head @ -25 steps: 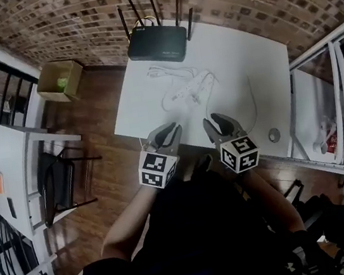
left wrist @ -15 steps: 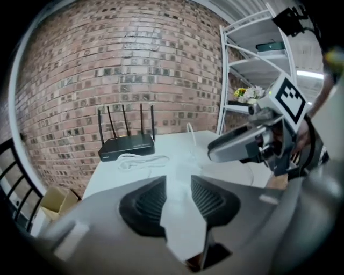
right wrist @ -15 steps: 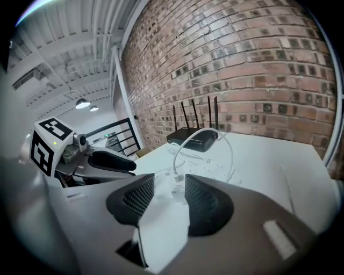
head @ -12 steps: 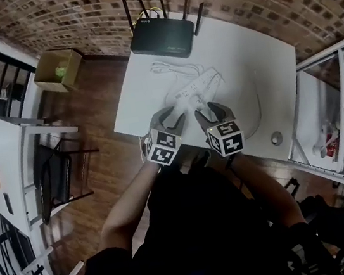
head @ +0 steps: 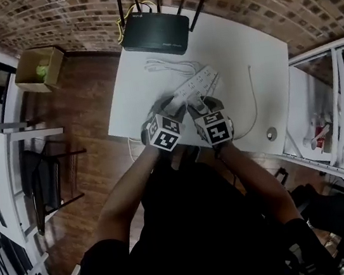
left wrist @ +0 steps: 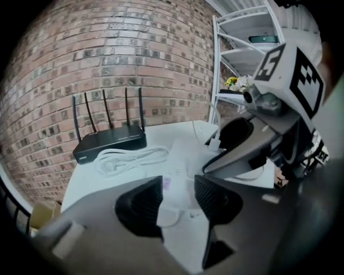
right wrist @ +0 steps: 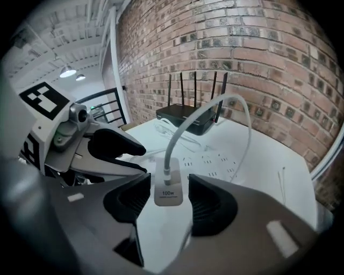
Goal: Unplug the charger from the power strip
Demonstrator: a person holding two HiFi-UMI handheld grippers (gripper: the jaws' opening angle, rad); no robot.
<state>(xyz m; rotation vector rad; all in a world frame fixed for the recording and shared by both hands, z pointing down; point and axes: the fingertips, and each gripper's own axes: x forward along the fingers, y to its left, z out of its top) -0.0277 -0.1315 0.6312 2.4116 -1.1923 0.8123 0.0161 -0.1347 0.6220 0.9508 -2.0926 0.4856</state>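
Left gripper (left wrist: pixel 178 196): wide, jaws just been opening — I see the power strip (left wrist: pixel 180 156) end between them, untouched
Right gripper (right wrist: pixel 169 194): wide, just opening too — the charger (right wrist: pixel 168 189) stands between its pads, not pinched
Charger: at the strip's near end, on the white table (head: pixel 256 57), cable arching from its top

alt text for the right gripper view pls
The right gripper, fingers just opened wider, straddles without touching a white 100W charger plugged into a white power strip. The left gripper, also just opened, straddles the strip's end at left; a black router stands behind.
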